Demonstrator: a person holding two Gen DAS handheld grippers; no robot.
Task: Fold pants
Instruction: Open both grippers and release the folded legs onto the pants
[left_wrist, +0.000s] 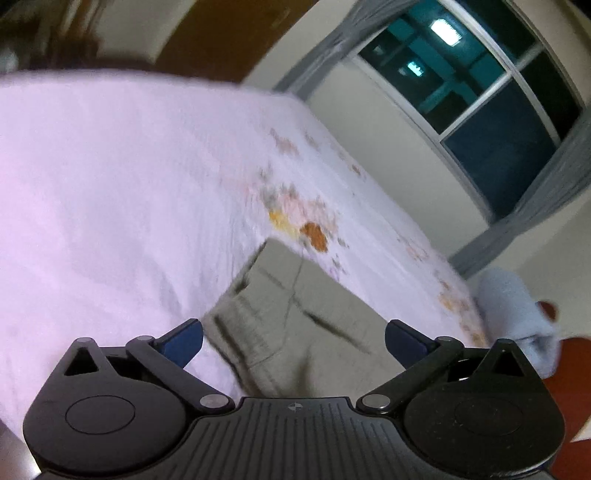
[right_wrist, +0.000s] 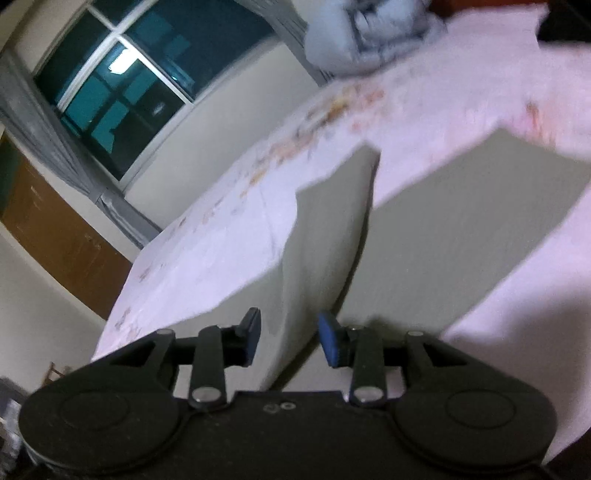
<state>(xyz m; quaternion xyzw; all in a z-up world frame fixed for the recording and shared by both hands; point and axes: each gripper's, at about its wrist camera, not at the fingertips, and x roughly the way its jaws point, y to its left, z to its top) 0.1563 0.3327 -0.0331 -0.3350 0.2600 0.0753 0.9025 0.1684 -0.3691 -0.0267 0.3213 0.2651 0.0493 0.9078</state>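
Note:
Beige pants (left_wrist: 295, 314) lie on a bed with a pale pink sheet (left_wrist: 110, 184). In the left wrist view their waistband and fly sit just ahead of my left gripper (left_wrist: 293, 343), which is open and empty above the cloth. In the right wrist view the pants (right_wrist: 443, 229) spread over the sheet (right_wrist: 207, 251). My right gripper (right_wrist: 290, 338) has its blue pads on either side of a raised fold of a pant leg (right_wrist: 325, 236) and holds it. Both views are blurred by motion.
The sheet has an orange floral print (left_wrist: 314, 232). A light blue bundle of cloth (left_wrist: 517, 314) lies at the bed's far end and also shows in the right wrist view (right_wrist: 365, 29). A window with grey curtains (left_wrist: 480, 92) and a brown door (right_wrist: 55, 229) stand behind.

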